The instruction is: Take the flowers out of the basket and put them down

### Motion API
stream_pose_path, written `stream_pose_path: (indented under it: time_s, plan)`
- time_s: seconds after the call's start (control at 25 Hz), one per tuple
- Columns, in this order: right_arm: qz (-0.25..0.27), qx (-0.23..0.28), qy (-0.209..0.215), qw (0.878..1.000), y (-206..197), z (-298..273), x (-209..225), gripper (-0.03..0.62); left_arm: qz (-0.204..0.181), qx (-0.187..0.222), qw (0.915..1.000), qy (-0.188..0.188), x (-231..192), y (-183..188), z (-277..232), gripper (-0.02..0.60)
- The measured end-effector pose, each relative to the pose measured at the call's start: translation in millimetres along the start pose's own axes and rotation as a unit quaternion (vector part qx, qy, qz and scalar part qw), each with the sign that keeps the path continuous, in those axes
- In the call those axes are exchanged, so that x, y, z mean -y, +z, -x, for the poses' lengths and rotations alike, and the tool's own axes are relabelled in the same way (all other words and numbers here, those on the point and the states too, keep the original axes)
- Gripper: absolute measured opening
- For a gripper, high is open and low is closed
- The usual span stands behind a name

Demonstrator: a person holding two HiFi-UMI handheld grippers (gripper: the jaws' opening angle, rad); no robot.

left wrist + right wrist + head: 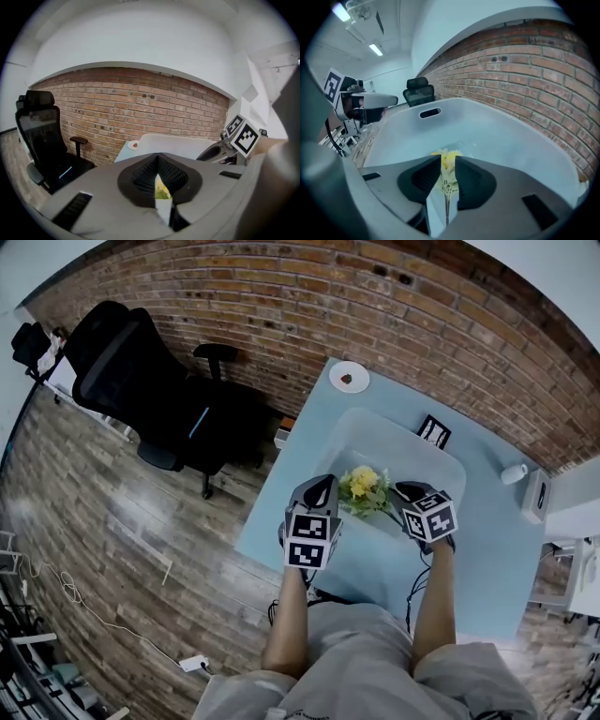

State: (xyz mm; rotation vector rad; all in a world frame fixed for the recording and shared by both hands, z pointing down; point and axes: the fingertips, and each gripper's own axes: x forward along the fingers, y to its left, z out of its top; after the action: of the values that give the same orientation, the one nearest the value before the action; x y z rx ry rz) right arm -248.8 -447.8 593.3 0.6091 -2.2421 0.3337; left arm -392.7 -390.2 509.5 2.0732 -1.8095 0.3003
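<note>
I hold both grippers down at the pale, translucent plastic basket (398,430), which sits on the light blue table (492,563) in front of me. The flowers (364,485), a small bunch of yellow blooms with green leaves, lie inside the basket on its near side, between my two grippers. My left gripper (323,487) is at the basket's left edge, just beside the bunch. Its jaw tips meet at the far end, and only a thin wedge stays open behind them, with a bit of yellow and green showing through; I can't see anything clamped there. My right gripper (405,492) points steeply down into the basket from the other side. Its jaws stand a narrow way apart, with yellow petals showing in the gap at their tips, and I can't see the pads pressing on them. Farther back on the table are a small white plate (349,377), a black-and-white marker card (432,431) and a white mug (514,473). A black office chair (131,381) stands on the wooden floor by the brick wall (281,292).
</note>
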Motion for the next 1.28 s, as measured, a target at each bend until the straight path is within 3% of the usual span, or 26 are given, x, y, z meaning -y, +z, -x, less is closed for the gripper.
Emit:
stream_pose_path:
  time_s: [0.24,0.32,0.48,0.64,0.72,0.76,0.84,0.92,1.0,1.12,1.28]
  plan:
    - [0.007,-0.095,0.075,0.993,-33.5,-48.5,-13.4,0.405,0.01,-0.001,0.9994,0.032,-6.9,-1.7,4.7,0.021]
    - [0.011,-0.12,0.069,0.99,-47.8,-67.0,-11.0,0.428,0.012,-0.004,0.9991,0.041,-8.8,-6.0,7.4,0.021]
    - [0.046,-0.18,0.006,0.983,-79.1,-92.6,7.8,0.431,0.013,-0.013,0.998,0.061,-18.4,-14.5,16.6,0.021]
    - [0.084,-0.253,0.008,0.964,-103.8,-102.9,8.8,0.436,0.014,-0.012,0.9968,0.078,-30.2,-17.1,24.1,0.021]
    - [0.1,-0.305,0.012,0.947,-127.9,-104.6,6.6,0.436,0.014,-0.01,0.9966,0.081,-34.0,-16.8,27.1,0.021]
    - [0.111,-0.323,0.01,0.94,-135.7,-103.1,5.8,0.433,0.014,-0.008,0.9966,0.081,-35.3,-15.6,28.3,0.021]
    - [0.12,-0.333,0.011,0.935,-139.7,-100.1,2.4,0.292,0.017,0.0,0.9966,0.08,-37.8,-12.3,30.0,0.021]
    - [0.103,-0.317,0.02,0.943,-134.4,-100.3,-3.3,0.2,0.018,0.005,0.9967,0.078,-39.3,-10.8,30.9,0.021]
    - [0.086,-0.291,0.003,0.953,-123.4,-100.0,2.2,0.066,0.014,0.007,0.9972,0.073,-38.2,-11.1,31.1,0.021]
    - [0.066,-0.254,-0.011,0.965,-110.5,-96.9,2.5,0.048,0.007,0.008,0.998,0.063,-34.6,-10.6,32.6,0.021]
    - [0.078,-0.19,-0.04,0.978,-81.2,-84.0,3.9,0.041,-0.004,0.019,0.9984,0.052,-29.9,-2.3,36.7,0.021]
